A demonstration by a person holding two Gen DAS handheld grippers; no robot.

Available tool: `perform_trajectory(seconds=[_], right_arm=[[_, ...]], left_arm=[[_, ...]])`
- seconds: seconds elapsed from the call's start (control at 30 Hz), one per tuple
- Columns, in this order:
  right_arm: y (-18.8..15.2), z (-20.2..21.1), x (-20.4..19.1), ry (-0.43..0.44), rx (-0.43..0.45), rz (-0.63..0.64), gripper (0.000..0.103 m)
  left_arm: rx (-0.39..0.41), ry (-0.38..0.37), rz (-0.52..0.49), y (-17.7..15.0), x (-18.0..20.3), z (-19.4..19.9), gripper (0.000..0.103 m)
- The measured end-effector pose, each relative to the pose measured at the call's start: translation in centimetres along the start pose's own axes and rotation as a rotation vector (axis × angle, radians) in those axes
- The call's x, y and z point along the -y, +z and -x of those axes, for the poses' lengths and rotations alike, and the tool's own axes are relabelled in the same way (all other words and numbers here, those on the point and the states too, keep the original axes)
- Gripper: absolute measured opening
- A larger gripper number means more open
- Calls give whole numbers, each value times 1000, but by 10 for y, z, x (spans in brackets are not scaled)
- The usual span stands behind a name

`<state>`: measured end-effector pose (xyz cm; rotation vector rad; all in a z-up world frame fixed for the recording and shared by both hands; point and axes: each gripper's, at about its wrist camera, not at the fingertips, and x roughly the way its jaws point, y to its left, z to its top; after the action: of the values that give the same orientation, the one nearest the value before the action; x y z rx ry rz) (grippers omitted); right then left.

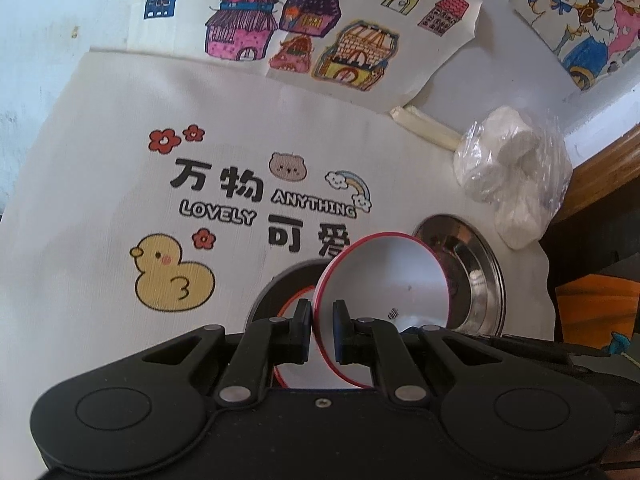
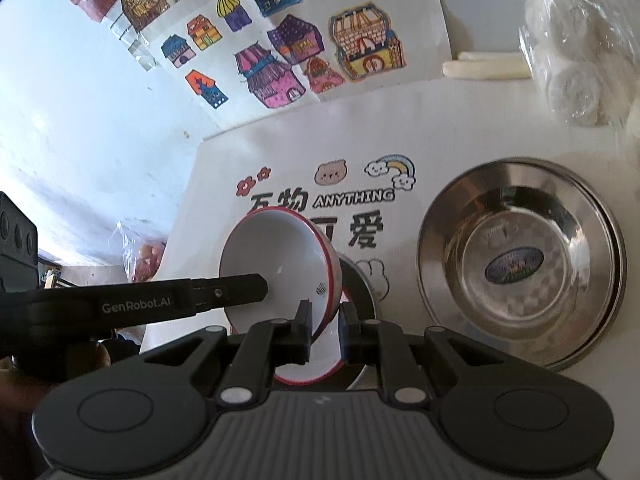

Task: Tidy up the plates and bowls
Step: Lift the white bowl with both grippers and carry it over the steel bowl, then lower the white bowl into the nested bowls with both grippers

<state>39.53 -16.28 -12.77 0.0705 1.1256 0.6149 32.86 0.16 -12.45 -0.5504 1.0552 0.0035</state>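
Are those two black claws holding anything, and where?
Yes. The left gripper and right gripper both pinch the red-rimmed white bowl at its rim, on opposite sides.

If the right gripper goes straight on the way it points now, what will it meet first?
Probably the printed cloth. The right gripper, shut on the red-rimmed bowl, points down there; depth is unclear.
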Motion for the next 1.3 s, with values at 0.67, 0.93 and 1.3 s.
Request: perform_trajectory(seconds=[0.67, 0.93, 1.3], right_arm=[[-16, -12, -3, -5, -84, -10, 15], [-14, -14, -4, -20, -102, -14, 15], [-11, -21, 1, -36, -124, -40, 15]], left_arm=[[-65, 59, 21, -17, -3, -5, 11], [-90, 88, 25, -16, 1, -10, 13], [-107, 105, 25, -12, 6, -17, 14]])
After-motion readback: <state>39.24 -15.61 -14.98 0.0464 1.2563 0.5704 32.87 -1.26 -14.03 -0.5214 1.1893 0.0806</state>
